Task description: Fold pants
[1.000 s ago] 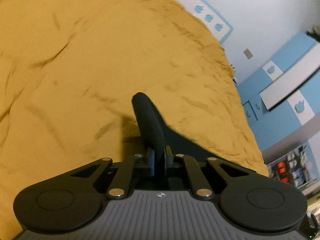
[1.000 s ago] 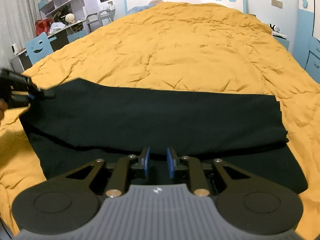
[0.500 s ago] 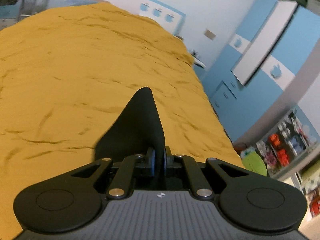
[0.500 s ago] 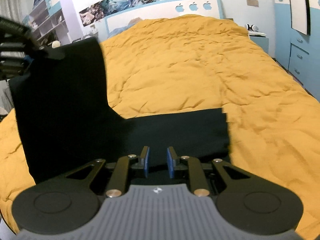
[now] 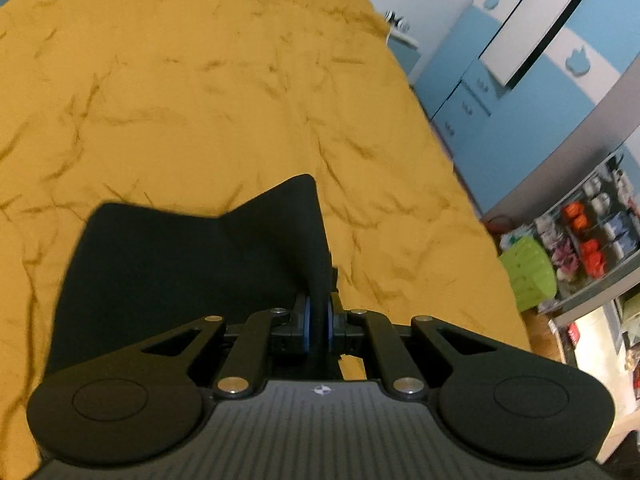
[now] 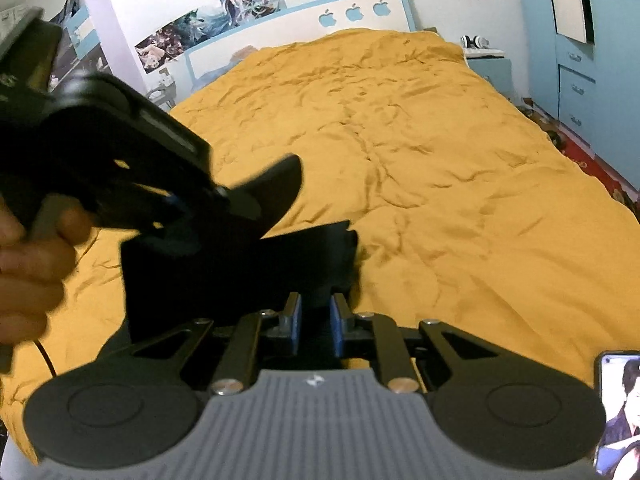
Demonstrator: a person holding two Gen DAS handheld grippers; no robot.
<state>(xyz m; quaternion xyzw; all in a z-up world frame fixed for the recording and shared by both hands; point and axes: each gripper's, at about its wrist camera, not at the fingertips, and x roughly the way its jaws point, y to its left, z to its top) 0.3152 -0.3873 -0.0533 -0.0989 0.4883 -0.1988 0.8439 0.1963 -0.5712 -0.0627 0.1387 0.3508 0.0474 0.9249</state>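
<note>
The black pants [image 5: 180, 264] lie folded on the orange bedspread [image 5: 200, 100]. My left gripper [image 5: 318, 312] is shut on an edge of the pants and holds that end raised over the rest of the fabric. In the right wrist view the left gripper [image 6: 236, 200] shows at the left, held by a hand, with the pants' end [image 6: 276, 188] in its jaws above the folded pants [image 6: 240, 276]. My right gripper [image 6: 314, 320] sits low at the near edge of the pants, its jaws slightly apart with black fabric between them.
The bedspread [image 6: 440, 160] covers the whole bed. A blue and white headboard [image 6: 320, 20] is at the far end. A blue wardrobe [image 5: 540, 80] and a shelf with a green basket [image 5: 528, 272] stand to the right. A phone [image 6: 618, 412] lies at the lower right.
My left gripper has carried the pants' end across to the right, over the rest of the pants. The long spread pants are now a short folded stack.
</note>
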